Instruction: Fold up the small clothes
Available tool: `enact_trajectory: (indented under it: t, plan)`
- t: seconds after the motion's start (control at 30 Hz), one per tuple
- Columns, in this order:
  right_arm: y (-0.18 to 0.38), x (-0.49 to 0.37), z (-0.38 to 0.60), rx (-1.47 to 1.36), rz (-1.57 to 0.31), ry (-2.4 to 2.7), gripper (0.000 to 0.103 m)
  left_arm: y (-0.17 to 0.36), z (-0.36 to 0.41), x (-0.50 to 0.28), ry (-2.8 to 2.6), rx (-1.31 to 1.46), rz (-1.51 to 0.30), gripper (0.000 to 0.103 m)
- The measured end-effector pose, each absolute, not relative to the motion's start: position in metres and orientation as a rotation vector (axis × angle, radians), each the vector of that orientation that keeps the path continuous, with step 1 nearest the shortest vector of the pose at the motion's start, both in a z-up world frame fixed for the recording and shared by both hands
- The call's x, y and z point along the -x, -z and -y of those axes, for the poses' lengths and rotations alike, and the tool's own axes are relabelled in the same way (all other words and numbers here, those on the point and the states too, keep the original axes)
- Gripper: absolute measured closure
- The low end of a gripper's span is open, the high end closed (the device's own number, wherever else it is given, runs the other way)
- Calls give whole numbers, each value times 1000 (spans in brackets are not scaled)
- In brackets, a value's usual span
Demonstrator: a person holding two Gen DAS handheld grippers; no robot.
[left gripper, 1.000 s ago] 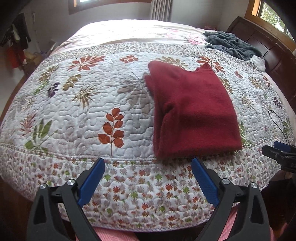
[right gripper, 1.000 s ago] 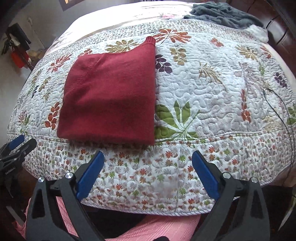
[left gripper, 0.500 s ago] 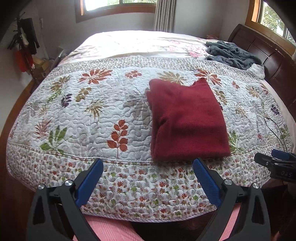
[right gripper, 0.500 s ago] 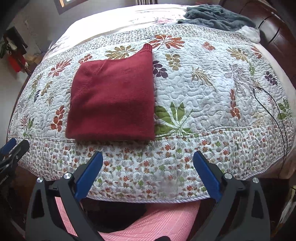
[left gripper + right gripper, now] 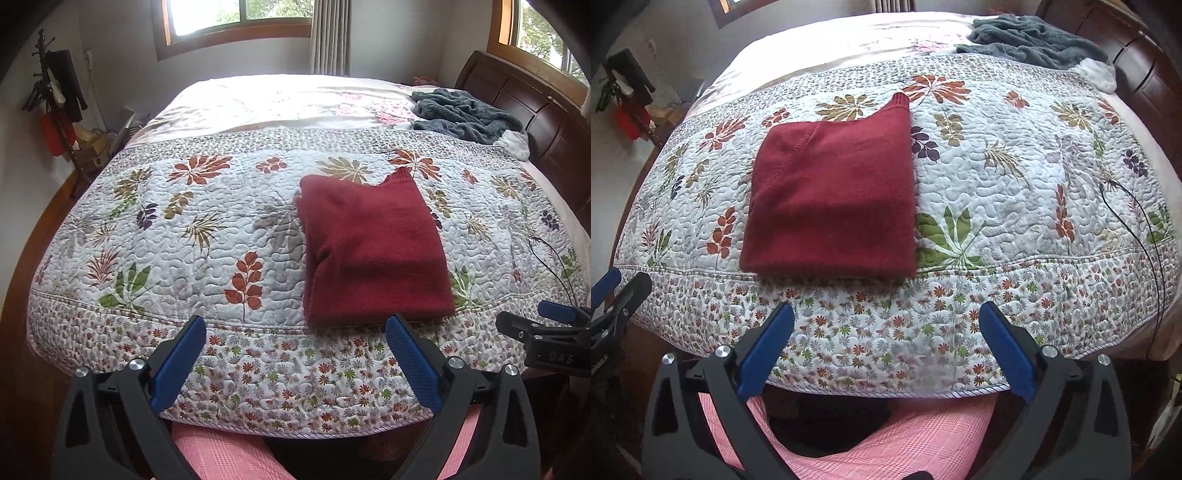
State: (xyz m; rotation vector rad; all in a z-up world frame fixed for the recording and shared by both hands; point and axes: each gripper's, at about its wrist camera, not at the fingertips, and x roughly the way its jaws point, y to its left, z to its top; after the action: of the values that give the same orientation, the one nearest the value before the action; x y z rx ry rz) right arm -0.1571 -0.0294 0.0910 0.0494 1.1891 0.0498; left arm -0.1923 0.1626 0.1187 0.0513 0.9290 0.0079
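A dark red knitted garment (image 5: 373, 247) lies folded into a neat rectangle on the flowered quilt (image 5: 207, 236), close to the bed's near edge; the right wrist view shows the same garment (image 5: 834, 199) left of centre. My left gripper (image 5: 295, 354) hangs open in front of the bed edge, nothing between its blue pads, short of the garment. Open too and empty, my right gripper (image 5: 886, 343) sits off the quilt's hanging border. Each gripper shows at the edge of the other's view: the right one (image 5: 546, 325), the left one (image 5: 613, 291).
A grey blanket (image 5: 465, 114) is heaped near the dark wooden headboard (image 5: 535, 107) at the far right. A thin black cable (image 5: 1145, 221) runs over the quilt's right side. A coat stand (image 5: 55, 99) is by the left wall. Pink checked trousers (image 5: 886, 446) show below the grippers.
Both grippers have drawn back and lifted away from the bed, so more of the room and window shows. The folded garment has not moved.
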Motion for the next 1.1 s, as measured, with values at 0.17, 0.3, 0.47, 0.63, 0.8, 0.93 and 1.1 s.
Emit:
enact_trajectory:
  t: [0.17,0.3,0.47,0.63,0.8,0.93,1.1]
  plan:
    - [-90,157,26,-45,-1191,-58,4,-118,-160,192,-23,-74,-928,5]
    - [-87,155,25,-38,-1197,-56,4,-114,-160,190,-30,-75,-941,5]
    - [-82,152,25,-48,-1209,-65,4,-107,-158,187,-36,-89,-956,5]
    - [-77,148,26,-59,-1219,-69,4,-102,-157,184,-40,-97,-971,5]
    - [-74,147,25,-59,-1224,-70,4,-99,-157,182,-50,-101,-975,5]
    - [-72,145,26,-74,-1229,-77,4,-98,-158,180,-54,-101,-979,5]
    - [-72,143,29,-83,-1225,-75,4,-98,-157,179,-56,-108,-977,5]
